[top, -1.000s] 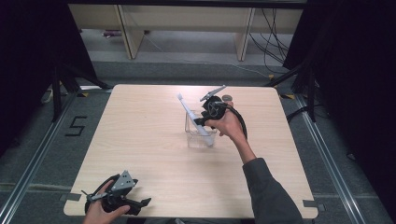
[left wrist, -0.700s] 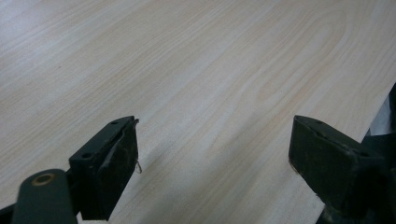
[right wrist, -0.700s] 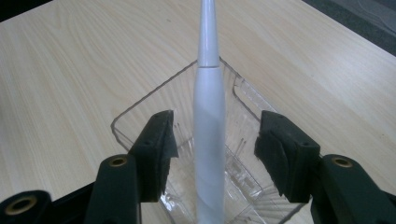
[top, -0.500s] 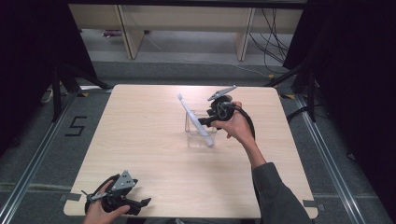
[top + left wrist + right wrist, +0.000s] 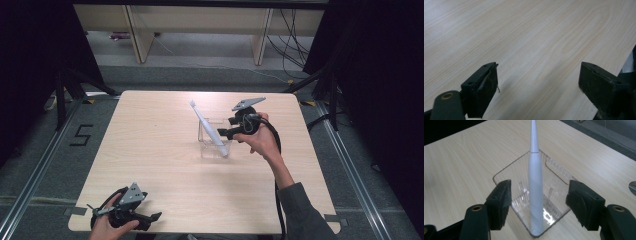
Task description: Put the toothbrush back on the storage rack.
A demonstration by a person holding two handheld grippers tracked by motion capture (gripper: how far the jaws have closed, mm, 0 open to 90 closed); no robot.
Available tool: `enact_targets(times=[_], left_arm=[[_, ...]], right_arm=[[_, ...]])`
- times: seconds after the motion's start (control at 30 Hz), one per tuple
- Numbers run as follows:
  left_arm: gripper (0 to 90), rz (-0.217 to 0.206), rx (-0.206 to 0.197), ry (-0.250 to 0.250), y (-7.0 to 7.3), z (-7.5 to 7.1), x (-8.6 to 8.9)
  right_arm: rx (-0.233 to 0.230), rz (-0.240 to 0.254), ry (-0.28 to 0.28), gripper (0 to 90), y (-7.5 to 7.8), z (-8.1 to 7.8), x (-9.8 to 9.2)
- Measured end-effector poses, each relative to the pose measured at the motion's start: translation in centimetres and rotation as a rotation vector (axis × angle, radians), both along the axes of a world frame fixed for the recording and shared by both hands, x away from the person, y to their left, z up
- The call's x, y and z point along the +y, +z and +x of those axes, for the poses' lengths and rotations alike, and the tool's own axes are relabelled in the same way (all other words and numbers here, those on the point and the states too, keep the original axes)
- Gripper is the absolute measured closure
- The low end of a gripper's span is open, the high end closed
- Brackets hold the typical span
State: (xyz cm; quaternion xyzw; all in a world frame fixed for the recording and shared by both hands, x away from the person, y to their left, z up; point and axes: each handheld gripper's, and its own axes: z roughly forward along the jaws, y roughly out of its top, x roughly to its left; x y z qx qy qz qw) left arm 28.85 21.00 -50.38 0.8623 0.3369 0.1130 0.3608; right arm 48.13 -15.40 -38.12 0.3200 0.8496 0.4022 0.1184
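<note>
A white electric toothbrush (image 5: 206,126) leans up and to the left in a clear square plastic container (image 5: 206,150) at the middle of the wooden table (image 5: 150,150). My right gripper (image 5: 223,133) hovers just right of the container. Its jaws have just been opening, and the pads touch nothing. In the right gripper view the toothbrush (image 5: 535,175) rises between the spread jaws of the right gripper (image 5: 539,188), out of the container (image 5: 509,166). My left gripper (image 5: 151,221) rests at the table's near left edge. In the left gripper view the left gripper (image 5: 537,85) is open over bare wood.
Pale shelving (image 5: 200,30) stands beyond the far edge, with cables (image 5: 295,35) on the floor by it. A "5" mark (image 5: 81,135) lies on the floor at the left. A round metal fitting (image 5: 632,187) sits in the tabletop to the right of the container.
My right gripper has drawn back to the right, away from the toothbrush, with its jaws spreading. The toothbrush stays leaning in the container. The left gripper has kept still.
</note>
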Motion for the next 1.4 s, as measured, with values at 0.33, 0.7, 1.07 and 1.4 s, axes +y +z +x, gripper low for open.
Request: enact_targets(times=[0.33, 0.7, 1.07, 1.4], left_arm=[[15.5, 0.006, 0.001, -0.001, 0.0, 0.0, 0.0], [15.5, -0.009, -0.005, 0.000, 0.2, -0.1, 0.0], [15.5, -0.013, -0.009, -0.001, 0.3, -0.2, 0.0], [15.5, -0.012, -0.012, -0.001, 0.3, -0.2, 0.0]], right_arm=[[-0.015, 0.027, -0.015, 35.4, -0.3, -0.8, -1.5], [-0.036, 0.027, -0.018, 33.4, -0.3, -1.4, -2.2], [-0.044, 0.034, -0.033, 29.5, -0.4, -2.5, -2.7], [-0.047, 0.023, -0.044, 26.1, -1.0, -3.2, -3.5]])
